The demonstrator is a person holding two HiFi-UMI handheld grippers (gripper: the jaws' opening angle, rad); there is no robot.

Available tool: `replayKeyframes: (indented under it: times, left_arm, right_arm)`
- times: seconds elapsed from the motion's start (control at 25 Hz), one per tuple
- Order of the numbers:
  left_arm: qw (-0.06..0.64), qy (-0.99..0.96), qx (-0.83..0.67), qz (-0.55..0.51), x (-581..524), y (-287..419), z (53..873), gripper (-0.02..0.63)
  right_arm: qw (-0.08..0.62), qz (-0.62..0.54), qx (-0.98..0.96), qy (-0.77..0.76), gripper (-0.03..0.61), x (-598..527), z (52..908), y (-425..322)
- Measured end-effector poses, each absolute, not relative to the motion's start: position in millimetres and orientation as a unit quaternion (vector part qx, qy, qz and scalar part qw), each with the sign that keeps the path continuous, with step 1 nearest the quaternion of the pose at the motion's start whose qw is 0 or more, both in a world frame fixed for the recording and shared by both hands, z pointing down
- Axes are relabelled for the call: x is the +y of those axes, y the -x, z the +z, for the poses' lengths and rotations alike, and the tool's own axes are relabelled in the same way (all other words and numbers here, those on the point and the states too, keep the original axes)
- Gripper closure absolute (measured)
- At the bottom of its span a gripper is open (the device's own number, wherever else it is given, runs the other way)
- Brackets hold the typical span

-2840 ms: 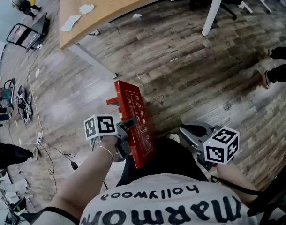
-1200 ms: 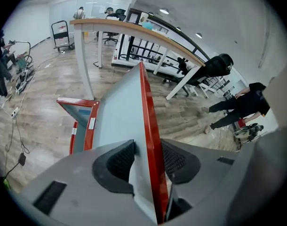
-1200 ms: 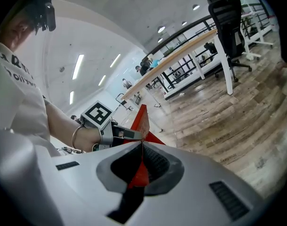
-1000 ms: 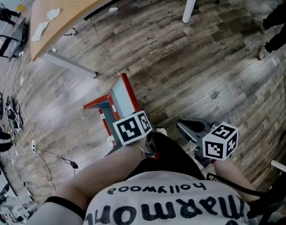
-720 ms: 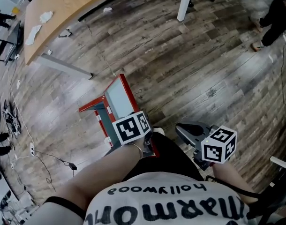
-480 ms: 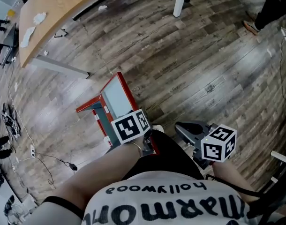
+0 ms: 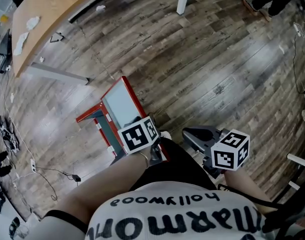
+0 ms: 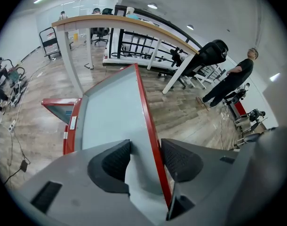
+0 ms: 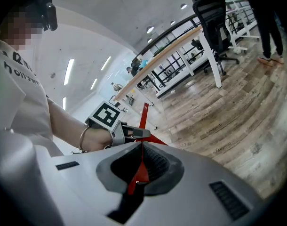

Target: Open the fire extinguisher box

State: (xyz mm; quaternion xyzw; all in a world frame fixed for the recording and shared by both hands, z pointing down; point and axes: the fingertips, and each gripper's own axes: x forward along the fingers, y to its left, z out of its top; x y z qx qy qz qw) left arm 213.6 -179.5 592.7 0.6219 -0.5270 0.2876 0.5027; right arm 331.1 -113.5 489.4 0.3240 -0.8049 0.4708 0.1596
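Fire extinguisher box, door opened. The red fire extinguisher box (image 7: 103,130) lies on the wooden floor (image 7: 217,59) just in front of your legs. Its door (image 7: 120,104) is swung up and away from the body, so the grey inner face is turned toward you and the cavity of the box lies exposed on the side facing the long wooden counter (image 7: 57,9). Your left claw (image 8: 146,145) reaches down over the near end of the box and straddles the door's red free edge, which is the natural purchase for levering the panel open. Its jaws have just been opening and now stand apart, with the edge between the pads but not pressed by them. This suggests the door is being let go, with the opening judged all but done. Your right claw (image 9: 141,147) is held off to the right of the box, clear of it in the head view and aimed back toward the left claw. Its jaws are together and grip nothing. The red sliver in the slit between them is probably the box seen beyond. That arm appears parked so that the door has room to swing, ready to steady the body if needed. Count: one box, one door, two claws, each bearing one marker cube (left (image 7: 138,135), right (image 7: 231,150)), and one counter well beyond the box. One bystander (image 8: 235,76) stands far past the box in the left gripper view.
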Motion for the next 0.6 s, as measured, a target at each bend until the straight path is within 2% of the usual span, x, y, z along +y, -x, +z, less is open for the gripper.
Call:
replayKeyframes:
  times: [0.6]
  left_arm:
    - [0.508, -0.663, -0.488, 0.255, -174.4, -219.2, 574.2, 0.394]
  right_arm:
    - [0.160, 0.458, -0.814, -0.318, 0.568, -119.4, 483.0, -328.9]
